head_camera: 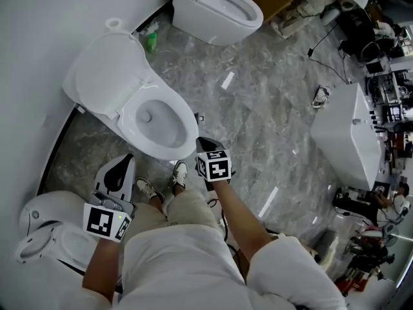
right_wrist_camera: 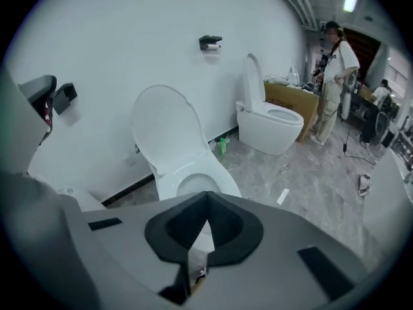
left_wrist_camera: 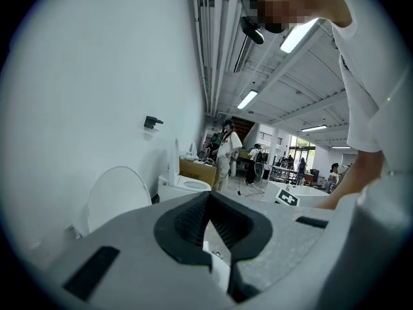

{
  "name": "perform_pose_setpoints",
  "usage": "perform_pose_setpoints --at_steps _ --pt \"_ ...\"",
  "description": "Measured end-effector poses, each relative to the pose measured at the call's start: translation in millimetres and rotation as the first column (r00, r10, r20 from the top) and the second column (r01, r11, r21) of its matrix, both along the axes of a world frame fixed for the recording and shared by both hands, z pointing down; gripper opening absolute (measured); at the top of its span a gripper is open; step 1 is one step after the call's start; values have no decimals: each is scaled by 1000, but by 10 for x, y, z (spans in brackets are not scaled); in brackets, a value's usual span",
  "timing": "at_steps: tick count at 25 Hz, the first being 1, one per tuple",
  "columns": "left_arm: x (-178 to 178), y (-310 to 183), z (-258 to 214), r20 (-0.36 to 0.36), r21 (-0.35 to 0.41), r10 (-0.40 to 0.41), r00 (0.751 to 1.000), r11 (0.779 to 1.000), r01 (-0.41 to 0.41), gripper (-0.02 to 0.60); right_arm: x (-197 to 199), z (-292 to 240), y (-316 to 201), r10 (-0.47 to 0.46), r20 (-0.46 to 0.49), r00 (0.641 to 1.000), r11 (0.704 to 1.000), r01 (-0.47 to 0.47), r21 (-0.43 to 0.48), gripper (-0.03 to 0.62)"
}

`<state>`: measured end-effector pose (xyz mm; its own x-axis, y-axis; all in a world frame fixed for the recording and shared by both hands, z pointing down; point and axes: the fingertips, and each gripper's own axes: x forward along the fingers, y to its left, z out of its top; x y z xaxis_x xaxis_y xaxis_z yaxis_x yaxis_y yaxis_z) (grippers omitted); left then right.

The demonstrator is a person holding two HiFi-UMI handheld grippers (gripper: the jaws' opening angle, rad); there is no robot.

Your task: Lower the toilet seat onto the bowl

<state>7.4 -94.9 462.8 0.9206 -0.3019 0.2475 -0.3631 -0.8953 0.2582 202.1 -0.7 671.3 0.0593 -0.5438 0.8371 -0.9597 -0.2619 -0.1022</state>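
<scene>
A white toilet stands against the wall, its bowl (head_camera: 158,123) open towards me. Its raised seat and lid (head_camera: 103,76) lean back on the wall, and I cannot tell one from the other. In the right gripper view they stand upright (right_wrist_camera: 166,134) over the bowl (right_wrist_camera: 200,185). My right gripper (head_camera: 203,142) hangs just off the bowl's front right rim, jaws shut on nothing (right_wrist_camera: 206,197). The left gripper (head_camera: 122,161) is lower left of the bowl, apart from it, also shut and empty (left_wrist_camera: 210,196). It points past the raised lid (left_wrist_camera: 116,196).
A second toilet (head_camera: 216,5) stands further along the wall, with a green bottle (head_camera: 150,42) between the two. Another white fixture (head_camera: 45,234) sits at my lower left, and a white tank (head_camera: 348,134) lies on the floor to the right. My shoes (head_camera: 179,172) are at the bowl's front.
</scene>
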Motion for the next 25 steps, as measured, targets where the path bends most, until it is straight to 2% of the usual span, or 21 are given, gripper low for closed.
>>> perform_pose_setpoints --at_steps 6,11,15,20,25 --pt "96 -161 -590 -54 88 -34 998 995 38 3 228 -876 -296 17 -9 1000 987 -15 160 -3" --pt "37 -289 -1078 -86 169 -87 992 980 101 3 341 -1692 -572 -15 -38 999 950 26 312 -3" --pt "-73 -331 -1466 -129 216 -157 979 959 182 3 362 -2332 -756 -49 -65 997 900 72 430 -3" --pt "-258 -281 -1886 -173 278 -216 961 925 258 3 329 -3057 -816 -93 -114 989 823 141 550 -3" --pt "-692 -373 -2251 -219 342 -315 923 862 375 3 224 -3689 -799 -147 -219 965 739 254 624 -3"
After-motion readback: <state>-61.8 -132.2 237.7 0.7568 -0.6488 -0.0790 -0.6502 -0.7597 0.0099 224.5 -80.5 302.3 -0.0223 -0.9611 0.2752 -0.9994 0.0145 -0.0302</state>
